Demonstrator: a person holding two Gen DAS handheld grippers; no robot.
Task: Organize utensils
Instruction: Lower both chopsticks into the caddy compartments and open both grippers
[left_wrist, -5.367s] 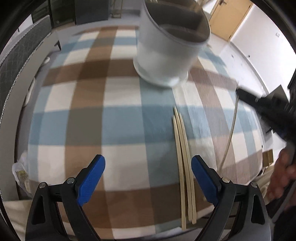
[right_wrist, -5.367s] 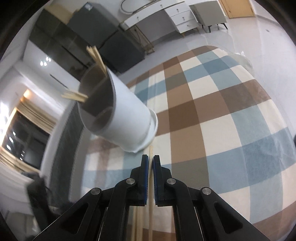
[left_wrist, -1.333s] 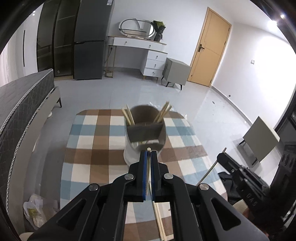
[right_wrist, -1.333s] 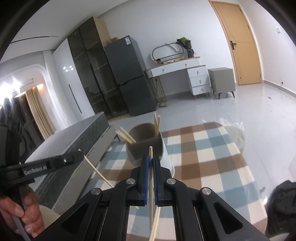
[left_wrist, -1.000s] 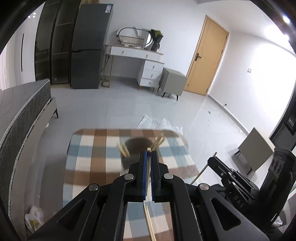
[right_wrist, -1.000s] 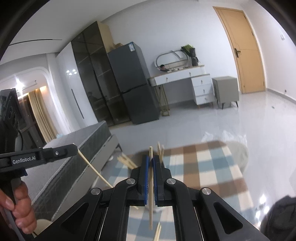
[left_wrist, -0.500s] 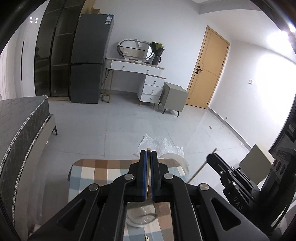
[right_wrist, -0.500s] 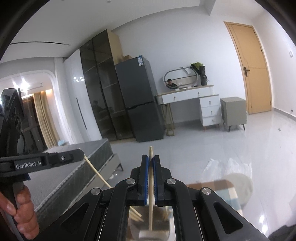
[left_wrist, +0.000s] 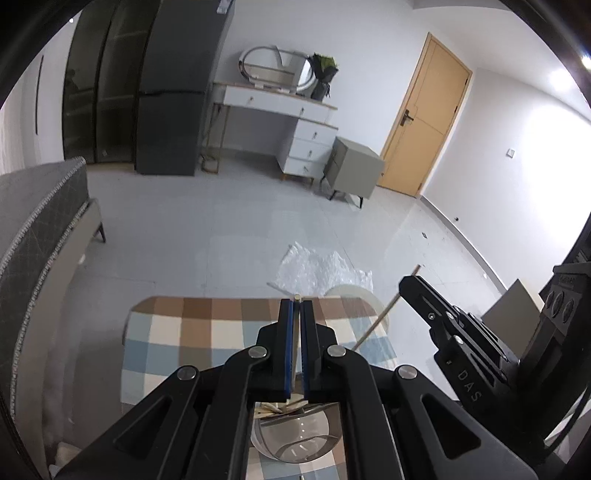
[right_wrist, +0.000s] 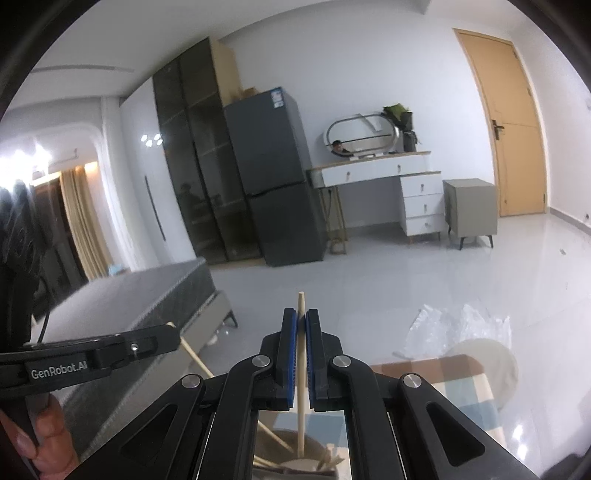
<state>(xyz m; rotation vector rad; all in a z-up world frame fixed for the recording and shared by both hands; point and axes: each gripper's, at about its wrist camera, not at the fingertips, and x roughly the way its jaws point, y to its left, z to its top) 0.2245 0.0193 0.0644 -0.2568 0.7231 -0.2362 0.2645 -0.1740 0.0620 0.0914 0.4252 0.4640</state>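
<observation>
Home bedroom: bed (right_wrist: 140, 306), dresser (right_wrist: 388, 192), fridge (right_wrist: 273, 177).

My left gripper (left_wrist: 296, 306) sits with its blue-padded jaws drawn nearly together, only a thin slit between them, black linkages folded in below. My right gripper (right_wrist: 301, 323) is the same: pads pinched in close, fingers pointing forward and level. In the left view the right gripper reaches in from the right side, angled up-left. In the right view the left gripper enters from the left, my left hand (right_wrist: 40, 439) wrapped around its handle.
</observation>
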